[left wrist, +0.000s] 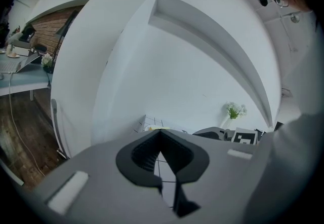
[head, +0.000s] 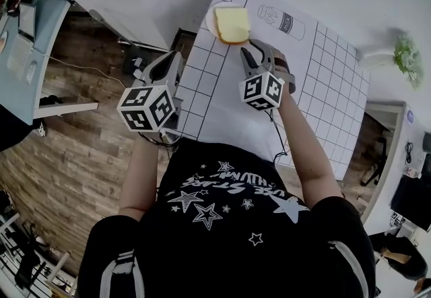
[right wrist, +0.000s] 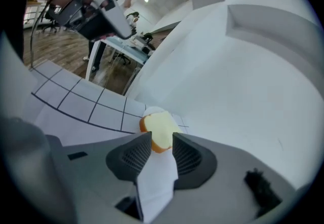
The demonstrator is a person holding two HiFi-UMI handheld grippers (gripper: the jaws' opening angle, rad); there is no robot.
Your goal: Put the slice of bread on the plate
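Note:
A slice of bread (head: 232, 25) with a yellow face and brown crust lies on a small white plate (head: 215, 34) at the far end of the grid-lined table. My right gripper (head: 254, 54) hovers just short of it, a little to its right. In the right gripper view the jaws (right wrist: 162, 139) stand apart and the bread (right wrist: 158, 132) lies just beyond the tips on the plate (right wrist: 150, 112); the pads touch nothing. My left gripper (head: 170, 64) hangs over the table's left edge, its tips (left wrist: 161, 133) meeting with nothing between them.
A printed bottle outline (head: 283, 20) marks the table surface right of the plate. A white flower bunch (head: 406, 54) stands at the far right. The table edge (head: 192, 54) drops to a wooden floor on the left, where a desk (head: 27, 40) stands.

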